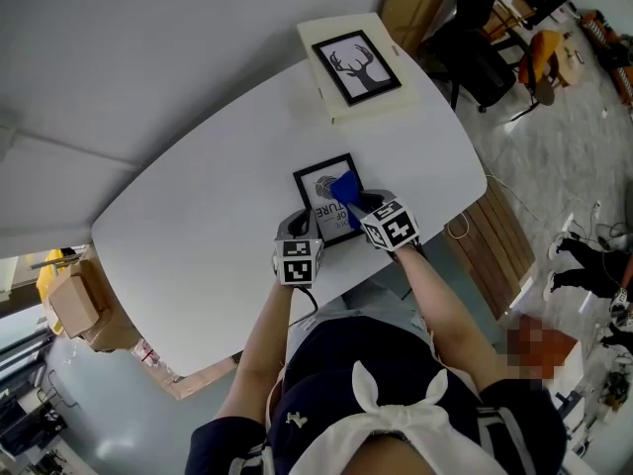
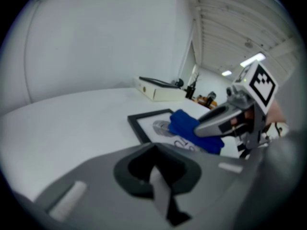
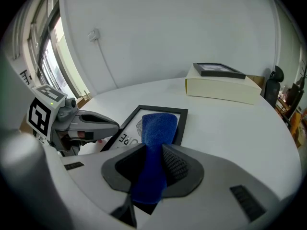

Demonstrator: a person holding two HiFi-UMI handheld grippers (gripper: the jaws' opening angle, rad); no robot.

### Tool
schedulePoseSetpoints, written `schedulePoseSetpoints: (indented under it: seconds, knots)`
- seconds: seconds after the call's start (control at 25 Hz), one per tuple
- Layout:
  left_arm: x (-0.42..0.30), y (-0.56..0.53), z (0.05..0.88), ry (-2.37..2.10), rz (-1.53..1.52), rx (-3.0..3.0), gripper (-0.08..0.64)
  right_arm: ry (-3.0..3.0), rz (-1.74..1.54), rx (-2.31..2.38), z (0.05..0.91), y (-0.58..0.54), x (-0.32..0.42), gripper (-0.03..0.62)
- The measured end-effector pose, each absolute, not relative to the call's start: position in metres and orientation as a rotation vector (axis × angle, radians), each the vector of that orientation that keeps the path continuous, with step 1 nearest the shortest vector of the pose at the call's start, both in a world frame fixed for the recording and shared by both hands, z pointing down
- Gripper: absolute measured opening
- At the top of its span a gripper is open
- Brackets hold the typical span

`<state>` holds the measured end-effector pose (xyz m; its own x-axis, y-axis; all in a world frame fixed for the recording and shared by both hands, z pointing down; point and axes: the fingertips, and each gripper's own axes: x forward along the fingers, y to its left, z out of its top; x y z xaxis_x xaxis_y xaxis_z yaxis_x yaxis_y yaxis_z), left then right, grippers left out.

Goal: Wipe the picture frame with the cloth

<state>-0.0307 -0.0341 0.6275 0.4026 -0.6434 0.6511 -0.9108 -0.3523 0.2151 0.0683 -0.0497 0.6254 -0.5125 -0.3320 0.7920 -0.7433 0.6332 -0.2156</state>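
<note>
A fuzzy blue cloth (image 3: 158, 128) is pinched by the right tool (image 3: 151, 169) over a flat, black-edged picture frame (image 3: 163, 109); the left tool (image 2: 156, 171) is pressed together.

- White oval table (image 1: 198, 236) fills the mid of the head view.
- Plain white wall (image 3: 192, 28) behind it, w/ a thin cable (image 3: 103, 56) running down from a small wall fitting.
- Window (image 3: 45, 56) at left, daylight coming in.
- Ribbed white ceiling (image 2: 230, 13) w/ a lit strip light (image 2: 252, 60).
- Grey speckled floor (image 1: 554, 146) on the right, w/ loose cables.
- Black office chair (image 1: 480, 52) past the table's far end.
- Slatted wooden unit (image 1: 495, 250) by the table's right edge, prob. a bench or cabinet.
- Cardboard box (image 1: 69, 300) at lower left.
</note>
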Motion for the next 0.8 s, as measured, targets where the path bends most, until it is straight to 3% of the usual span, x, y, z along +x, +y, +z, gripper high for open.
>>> schedulePoseSetpoints:
  seconds: [0.8]
  knots:
    - [-0.032,-0.036,0.629,-1.324,0.592,2.072,0.002,-2.124,0.784,0.800,0.629,-0.024,0.070,0.094]
